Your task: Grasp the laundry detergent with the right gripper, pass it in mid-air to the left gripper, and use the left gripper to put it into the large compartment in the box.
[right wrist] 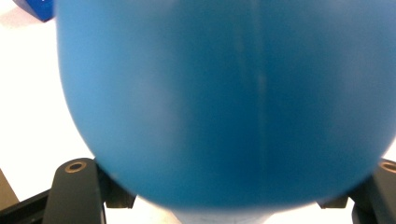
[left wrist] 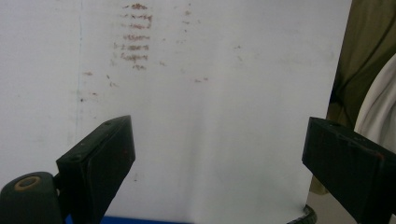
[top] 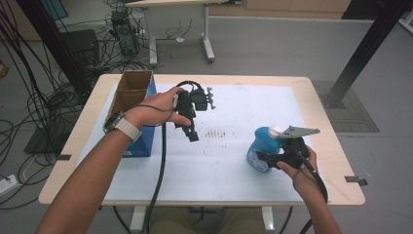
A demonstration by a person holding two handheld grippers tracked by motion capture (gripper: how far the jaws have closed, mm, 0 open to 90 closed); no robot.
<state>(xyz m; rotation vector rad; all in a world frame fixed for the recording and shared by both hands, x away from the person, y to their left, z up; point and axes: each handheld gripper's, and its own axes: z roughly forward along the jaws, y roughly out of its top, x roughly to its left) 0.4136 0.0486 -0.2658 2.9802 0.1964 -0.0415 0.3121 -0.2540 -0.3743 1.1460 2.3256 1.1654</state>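
**Bottle sits right in my right claw, left one is way off to the side**

Bottle check-in: it's the blue one with the white cap, at the right side of the counter, on the white sheet that covers most of the top. The right claw comes at it from the near-right, so the bottle lies straight ahead of the jaws, toward the middle of the counter. In the right gripper view the blue body bulges between the two black jaws, with their tips tucked in at either flank. The claw sits at a middling width around the bottle. I read that as a grip, though the pads themselves are hidden under the curve, so I can't swear how hard they press.

Long axis: from the high view the bottle looks tilted, cap end toward the back right and the fat base toward me and the left. Whether the base still touches the sheet, I can't tell.

The left claw hangs over the sheet near the blue cardboard box, well apart from the bottle. Its jaws stand wide with nothing between them, just white sheet and some reddish smudges in the left gripper view.

So the right hand is clearly the nearer one. My guess is any lift or pour runs from there, minding that tilt.
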